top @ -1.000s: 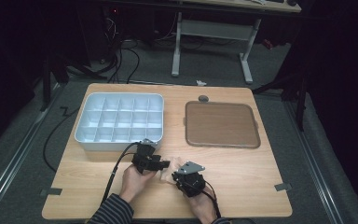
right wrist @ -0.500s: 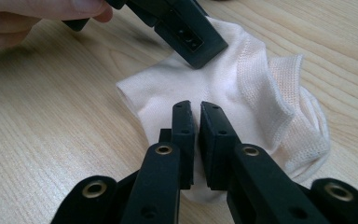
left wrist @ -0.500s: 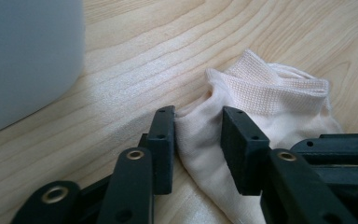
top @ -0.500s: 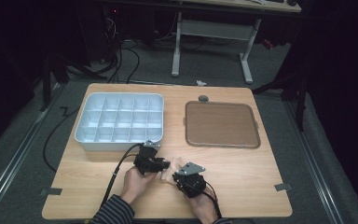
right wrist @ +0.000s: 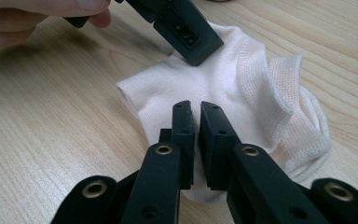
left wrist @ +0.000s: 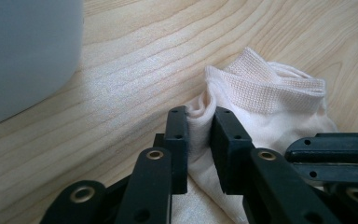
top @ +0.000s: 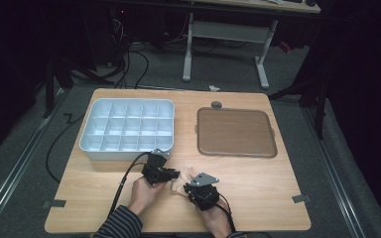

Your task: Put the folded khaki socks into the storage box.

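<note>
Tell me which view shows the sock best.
The right gripper view: the sock lies almost whole, cuff and all. The left gripper view shows one bunched end, pinched between jaws. The high view shows a pale patch between the hands.

Pale pink sock (right wrist: 205, 88) — crumpled, ribbed cuff open — on table.

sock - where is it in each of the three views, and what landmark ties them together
High view: the sock is a pale patch near the table's front edge, between the two grippers.
Left gripper view: right of centre, a fold pinched between the left gripper.
Right gripper view: centre, spread on the wood, its near edge in the right gripper.
Shared landmark: the wooden table.
</note>
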The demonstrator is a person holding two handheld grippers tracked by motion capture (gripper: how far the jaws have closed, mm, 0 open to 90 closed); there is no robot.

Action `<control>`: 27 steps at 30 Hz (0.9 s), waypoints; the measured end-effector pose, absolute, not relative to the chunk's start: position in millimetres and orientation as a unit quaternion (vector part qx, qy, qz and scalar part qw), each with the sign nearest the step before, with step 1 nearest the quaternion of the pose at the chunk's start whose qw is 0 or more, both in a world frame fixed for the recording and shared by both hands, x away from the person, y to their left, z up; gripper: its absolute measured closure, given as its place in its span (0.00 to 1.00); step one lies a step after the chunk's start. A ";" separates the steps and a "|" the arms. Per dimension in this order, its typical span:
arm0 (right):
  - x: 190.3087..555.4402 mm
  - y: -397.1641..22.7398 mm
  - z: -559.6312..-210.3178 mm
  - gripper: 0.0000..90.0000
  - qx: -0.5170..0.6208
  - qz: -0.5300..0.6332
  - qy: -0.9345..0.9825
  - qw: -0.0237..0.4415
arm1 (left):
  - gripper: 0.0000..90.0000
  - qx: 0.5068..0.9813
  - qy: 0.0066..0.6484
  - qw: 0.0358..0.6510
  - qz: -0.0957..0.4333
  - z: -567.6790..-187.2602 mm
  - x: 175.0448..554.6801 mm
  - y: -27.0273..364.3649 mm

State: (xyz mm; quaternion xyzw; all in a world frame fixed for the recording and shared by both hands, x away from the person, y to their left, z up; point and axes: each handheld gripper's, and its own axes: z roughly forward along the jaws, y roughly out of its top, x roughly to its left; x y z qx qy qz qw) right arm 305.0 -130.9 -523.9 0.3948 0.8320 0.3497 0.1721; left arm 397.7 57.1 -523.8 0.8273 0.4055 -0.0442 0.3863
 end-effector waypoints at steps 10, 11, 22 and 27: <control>305.2 -130.5 -524.1 0.95 0.395 0.350 0.832 0.170 | 0.93 0.825 0.400 0.396 -0.054 -522.4 397.9 61.7; 305.2 -130.4 -523.8 0.95 0.395 0.350 0.833 0.168 | 0.93 0.824 0.399 0.398 -0.057 -522.0 397.9 62.5; 307.0 -126.6 -523.2 0.96 0.392 0.351 0.836 0.158 | 0.94 0.817 0.381 0.429 -0.047 -508.7 389.9 74.9; 308.8 -119.4 -522.8 0.96 0.382 0.349 0.841 0.158 | 0.94 0.810 0.384 0.440 -0.052 -507.3 388.6 83.2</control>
